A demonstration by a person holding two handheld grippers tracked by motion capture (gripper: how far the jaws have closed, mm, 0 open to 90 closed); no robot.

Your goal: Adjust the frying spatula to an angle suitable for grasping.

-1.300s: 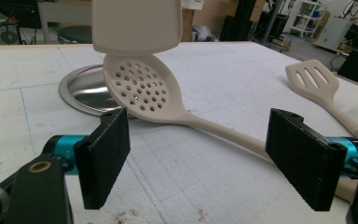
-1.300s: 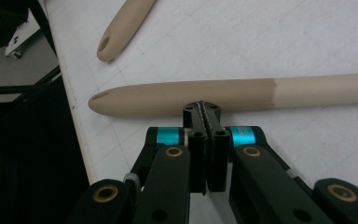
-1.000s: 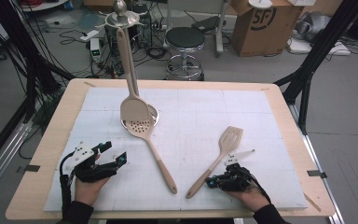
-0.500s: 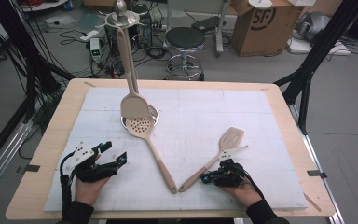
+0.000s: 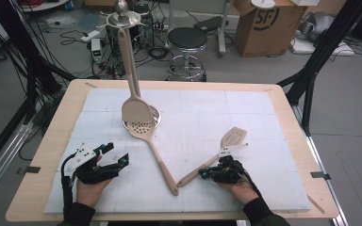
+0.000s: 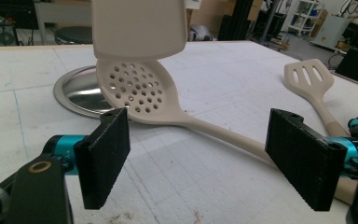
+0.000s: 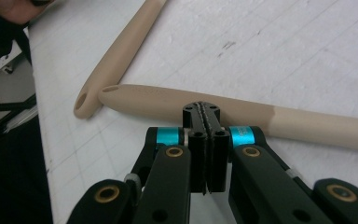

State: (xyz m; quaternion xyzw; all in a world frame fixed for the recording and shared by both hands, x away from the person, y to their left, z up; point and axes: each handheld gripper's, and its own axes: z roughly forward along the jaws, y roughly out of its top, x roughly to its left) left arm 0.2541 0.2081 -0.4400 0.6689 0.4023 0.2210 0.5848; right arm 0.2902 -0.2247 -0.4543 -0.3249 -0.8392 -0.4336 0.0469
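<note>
On the white mat (image 5: 264, 122), smooth beige slotted spatula (image 5: 226, 146).

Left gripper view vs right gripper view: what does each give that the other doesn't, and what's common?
Left gripper view alone: open jaws of the left gripper, the perforated spoon head, metal stand base, hanging utensil and slotted spatula head.
Right gripper view alone: the right gripper, jaws shut together, tips against the spatula handle, and the hanging holes in both handle ends.
Shared: both handles and the white table cover.
</note>
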